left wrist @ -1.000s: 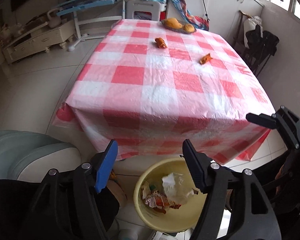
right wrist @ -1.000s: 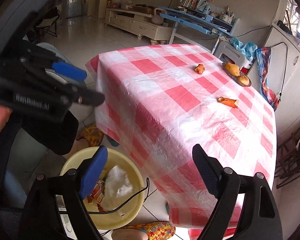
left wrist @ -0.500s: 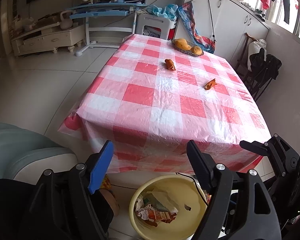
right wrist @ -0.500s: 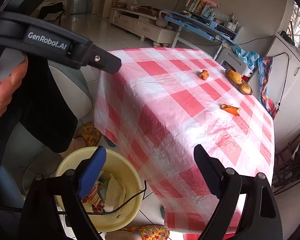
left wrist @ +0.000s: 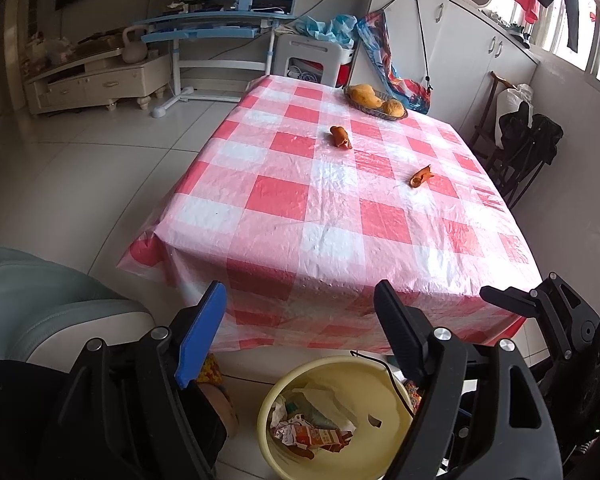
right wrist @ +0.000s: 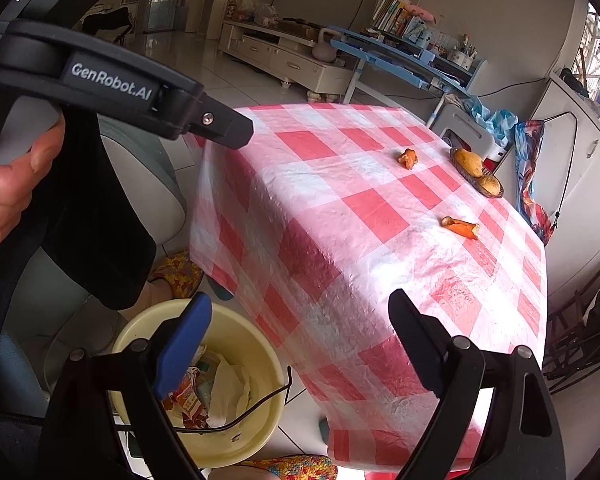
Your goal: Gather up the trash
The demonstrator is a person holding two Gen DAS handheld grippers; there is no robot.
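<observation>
**Trash collection: partly done, two scraps outstanding on table**

The yellow bin (left wrist: 396,436) stands on the floor just beside the near edge of the table (left wrist: 340,216), at about 6 o'clock in the left wrist view. It already contains crumpled paper (left wrist: 332,404) and a printed wrapper (left wrist: 312,436), so part of the collection appears complete.

Two orange peel scraps are left on the checked cloth, well apart from each other. One (left wrist: 341,137) lies toward 12 o'clock, near the fruit basket (left wrist: 376,100); the other (left wrist: 420,177) lies toward 1 o'clock. The fruit in the basket looks whole and is judged not to be trash.

The left gripper (left wrist: 300,308) has its jaws spread with nothing between them. The right gripper (right wrist: 300,320) is likewise spread wide and empty. Both hang over the bin end of the table, far from either scrap.

Judgement: two pick-ups and two drops into the bin are outstanding.
</observation>
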